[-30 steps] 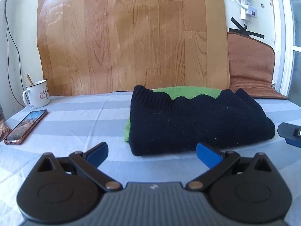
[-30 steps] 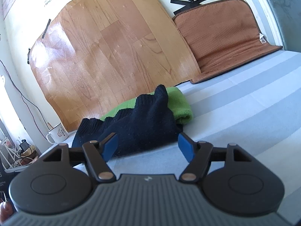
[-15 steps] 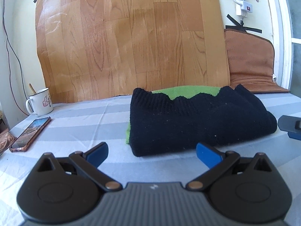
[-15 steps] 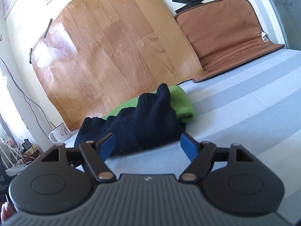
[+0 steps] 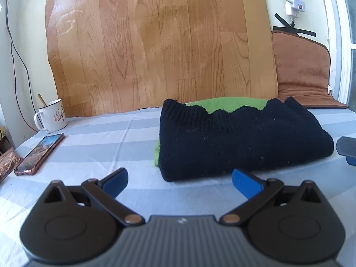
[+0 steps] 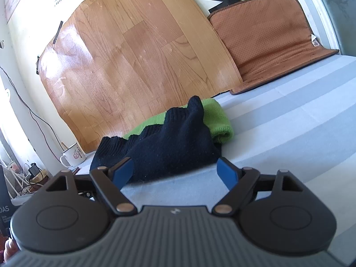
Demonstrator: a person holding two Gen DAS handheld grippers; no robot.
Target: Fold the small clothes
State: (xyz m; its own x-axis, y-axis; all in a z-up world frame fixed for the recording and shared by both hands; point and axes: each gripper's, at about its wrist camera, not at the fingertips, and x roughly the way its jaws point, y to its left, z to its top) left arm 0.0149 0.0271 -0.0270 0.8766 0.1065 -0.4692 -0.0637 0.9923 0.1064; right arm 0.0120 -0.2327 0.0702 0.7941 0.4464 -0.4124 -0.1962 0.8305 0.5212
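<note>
Status: the sweater (image 5: 242, 138), a black and green knit, lies folded into a compact rectangular bundle on the striped sheet (image 5: 106, 133) covering the bench. The black layer sits on top; a green layer shows along the far edge and at the near left corner.

The left gripper (image 5: 179, 181) hovers just in front of the bundle's near edge, jaws spread wide and holding nothing. The right gripper (image 6: 175, 171) faces the bundle's end from the side, jaws likewise spread wide and empty; in the left wrist view its tip (image 5: 347, 148) appears just beside the bundle's right end, apart from the fabric.

Judgement: the folds appear complete, so the step in hand is most likely release and inspection. The next move calls for either a clear retreat of both grippers, or a light press to flatten the raised knit peak (image 6: 195, 104) at the far end.

Keep clear of the phone (image 5: 39, 153) and mug (image 5: 52, 115), which stand well apart on the left.
</note>
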